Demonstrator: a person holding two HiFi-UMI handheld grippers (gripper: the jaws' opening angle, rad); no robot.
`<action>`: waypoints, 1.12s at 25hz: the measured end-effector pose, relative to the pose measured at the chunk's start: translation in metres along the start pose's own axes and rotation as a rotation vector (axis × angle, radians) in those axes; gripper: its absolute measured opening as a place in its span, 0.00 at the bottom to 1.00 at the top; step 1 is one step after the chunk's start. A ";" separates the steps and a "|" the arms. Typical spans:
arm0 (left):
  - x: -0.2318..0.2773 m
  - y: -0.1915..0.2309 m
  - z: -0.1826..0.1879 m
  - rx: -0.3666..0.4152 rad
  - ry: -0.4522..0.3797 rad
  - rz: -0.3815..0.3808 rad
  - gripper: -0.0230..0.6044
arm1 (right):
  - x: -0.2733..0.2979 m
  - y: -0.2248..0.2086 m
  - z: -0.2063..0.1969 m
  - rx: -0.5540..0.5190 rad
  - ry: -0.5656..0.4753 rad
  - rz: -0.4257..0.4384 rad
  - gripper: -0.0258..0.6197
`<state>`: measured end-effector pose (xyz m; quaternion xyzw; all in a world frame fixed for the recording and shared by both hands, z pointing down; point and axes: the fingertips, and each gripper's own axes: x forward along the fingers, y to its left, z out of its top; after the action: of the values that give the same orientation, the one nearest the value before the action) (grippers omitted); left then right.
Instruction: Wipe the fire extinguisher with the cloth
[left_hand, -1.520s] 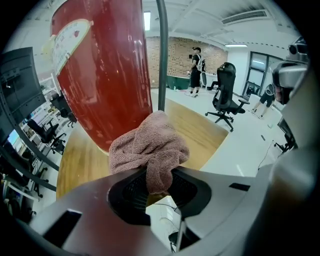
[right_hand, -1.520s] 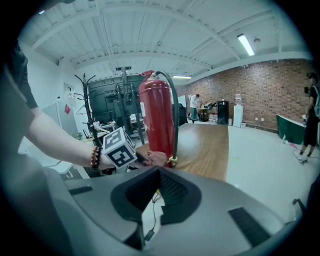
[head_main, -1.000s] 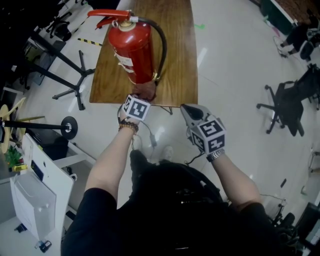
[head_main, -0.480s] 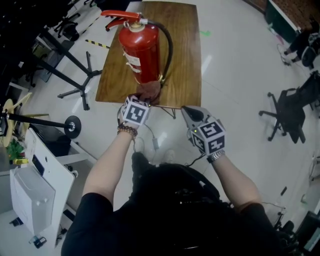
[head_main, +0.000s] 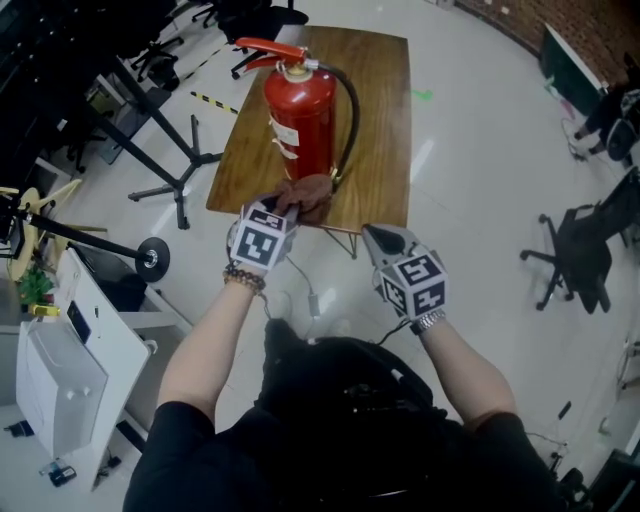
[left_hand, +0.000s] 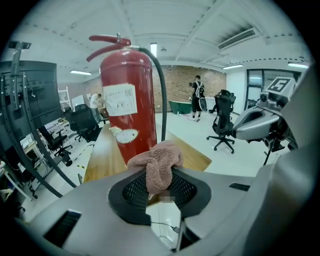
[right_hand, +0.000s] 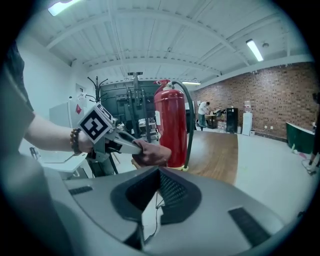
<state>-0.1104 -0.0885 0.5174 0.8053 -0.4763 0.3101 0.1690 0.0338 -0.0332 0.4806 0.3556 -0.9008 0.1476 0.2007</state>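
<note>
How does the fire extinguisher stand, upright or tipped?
Upright: the fire extinguisher stands on its base on the wooden table, handle on top.

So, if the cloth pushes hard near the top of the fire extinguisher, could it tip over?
Probably not easily: the fire extinguisher looks like a heavy metal cylinder. Still, it is tall and narrow, so a high push could rock it. It stands near the table edge.
</note>
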 end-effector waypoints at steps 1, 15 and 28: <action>-0.007 0.002 0.005 -0.003 -0.014 0.004 0.16 | 0.001 0.001 0.002 -0.004 -0.005 0.004 0.07; -0.105 0.046 0.074 -0.082 -0.226 0.065 0.16 | 0.016 0.019 0.027 -0.046 -0.041 0.053 0.07; -0.152 0.126 0.139 -0.215 -0.453 0.044 0.16 | 0.046 0.025 0.046 -0.044 -0.020 0.007 0.07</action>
<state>-0.2271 -0.1283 0.3103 0.8211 -0.5495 0.0728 0.1358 -0.0260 -0.0605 0.4589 0.3494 -0.9070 0.1247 0.1990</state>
